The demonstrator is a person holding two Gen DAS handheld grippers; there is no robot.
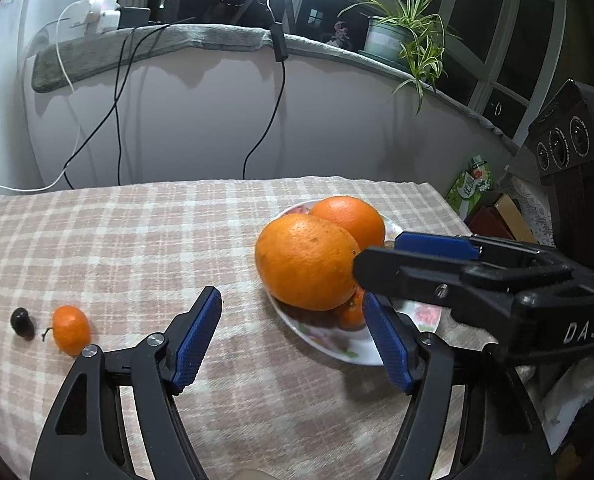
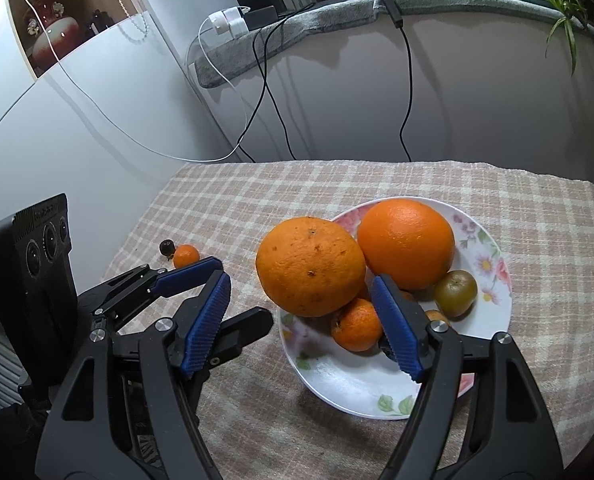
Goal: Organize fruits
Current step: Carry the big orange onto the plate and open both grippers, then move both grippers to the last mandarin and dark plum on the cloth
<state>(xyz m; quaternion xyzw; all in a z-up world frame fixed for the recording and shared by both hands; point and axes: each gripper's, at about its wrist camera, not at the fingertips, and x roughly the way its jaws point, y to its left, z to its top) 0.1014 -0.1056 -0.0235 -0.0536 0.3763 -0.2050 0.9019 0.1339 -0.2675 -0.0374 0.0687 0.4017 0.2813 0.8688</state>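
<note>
The near orange (image 2: 311,266) is a slightly squashed globe, its long axis running left to right, and it rests tilted over the left rim of the plate (image 2: 493,280), propped on a small mandarin (image 2: 356,324). The far orange (image 2: 407,242) sits rounder and upright just behind it, the two touching. An olive-green fruit (image 2: 455,293) lies at the right of the plate, just beside the far orange. Well to the left, on the bare cloth, a loose mandarin (image 1: 71,330) lies with its stem toward a dark small fruit (image 1: 21,321) just beside it. The table (image 1: 137,240) wears a pink-and-cream checked cloth; behind it stand a pale wall with hanging cables (image 1: 117,92), a grey-covered sill and a spider plant (image 1: 411,36). The near orange's skin is pitted and flecked with brown; the far one is smooth and brighter. The left tongs (image 1: 293,344) stand wide apart over the cloth, holding nothing. The right tongs (image 2: 303,326) gape just as wide, near the plate's near edge, empty too.
</note>
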